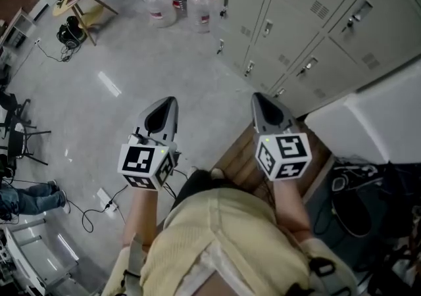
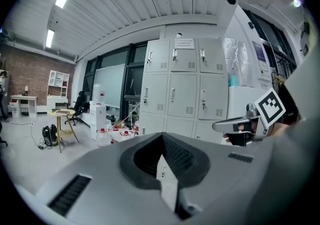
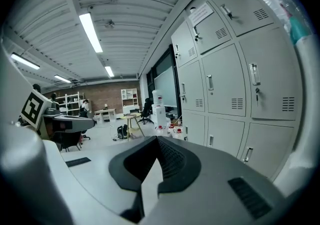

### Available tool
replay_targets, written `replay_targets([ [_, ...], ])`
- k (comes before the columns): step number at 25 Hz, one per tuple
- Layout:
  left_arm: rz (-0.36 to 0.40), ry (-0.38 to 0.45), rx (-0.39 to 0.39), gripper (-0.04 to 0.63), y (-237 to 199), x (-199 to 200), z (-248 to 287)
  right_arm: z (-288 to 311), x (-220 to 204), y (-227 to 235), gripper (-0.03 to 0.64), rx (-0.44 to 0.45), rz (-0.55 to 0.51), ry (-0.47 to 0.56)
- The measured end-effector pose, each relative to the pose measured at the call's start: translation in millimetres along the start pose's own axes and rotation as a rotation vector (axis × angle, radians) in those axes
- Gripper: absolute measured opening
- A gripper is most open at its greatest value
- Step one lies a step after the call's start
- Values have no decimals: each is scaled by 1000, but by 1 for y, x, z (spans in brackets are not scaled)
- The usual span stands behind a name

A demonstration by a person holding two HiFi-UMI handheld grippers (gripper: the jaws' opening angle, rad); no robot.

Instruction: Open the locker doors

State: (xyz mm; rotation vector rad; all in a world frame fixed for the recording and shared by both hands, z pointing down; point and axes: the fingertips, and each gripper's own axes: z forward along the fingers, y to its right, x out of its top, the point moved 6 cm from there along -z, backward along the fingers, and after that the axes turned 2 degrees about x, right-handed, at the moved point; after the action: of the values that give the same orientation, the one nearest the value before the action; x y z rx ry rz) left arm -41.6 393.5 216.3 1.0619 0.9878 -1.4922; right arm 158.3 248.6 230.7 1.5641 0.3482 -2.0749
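Judging by their look, the locker doors [image 2: 184, 89] are thin painted sheet steel: stiff, light on the hinge, and too smooth on the flat face to grip. The place to take hold is probably the small upright pull handle [image 3: 254, 75] near each door's edge, with a key lock [image 3: 256, 97] just below it. Every door in view appears shut. They stand ahead and to the right, well apart from both tools. The left tool [image 1: 169, 100] and right tool [image 1: 258, 98] each have their jaws pressed together on nothing. A white paper notice [image 2: 184, 43] sits on the top middle door, its writing too small to read. No brand shows on the doors, nor on the red-capped water jugs [image 1: 177, 5] far left of them.
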Motion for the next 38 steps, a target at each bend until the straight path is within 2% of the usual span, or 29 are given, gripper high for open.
replay_targets([
  [7,-20,-11,-28,2,-20,-1,23,20,-2,12,3,-54,18,-14],
  [14,3,22,-112,2,-42,-9,73,60,-18,23,3,-102,25,-31],
  [22,20,14,-191,2,-111,-41,132,144,-44,16,3,-175,57,8],
  [26,58,12,-172,2,-155,-43,142,182,-46,1,3,-201,67,14],
  [30,50,10,-184,2,-192,-49,157,213,-46,-17,3,-201,64,18],
  [34,35,-25,-201,2,-209,-54,177,232,-50,-20,5,-217,76,-7],
  [38,16,-28,-260,2,-218,-59,209,251,-47,-7,5,-261,91,-2],
])
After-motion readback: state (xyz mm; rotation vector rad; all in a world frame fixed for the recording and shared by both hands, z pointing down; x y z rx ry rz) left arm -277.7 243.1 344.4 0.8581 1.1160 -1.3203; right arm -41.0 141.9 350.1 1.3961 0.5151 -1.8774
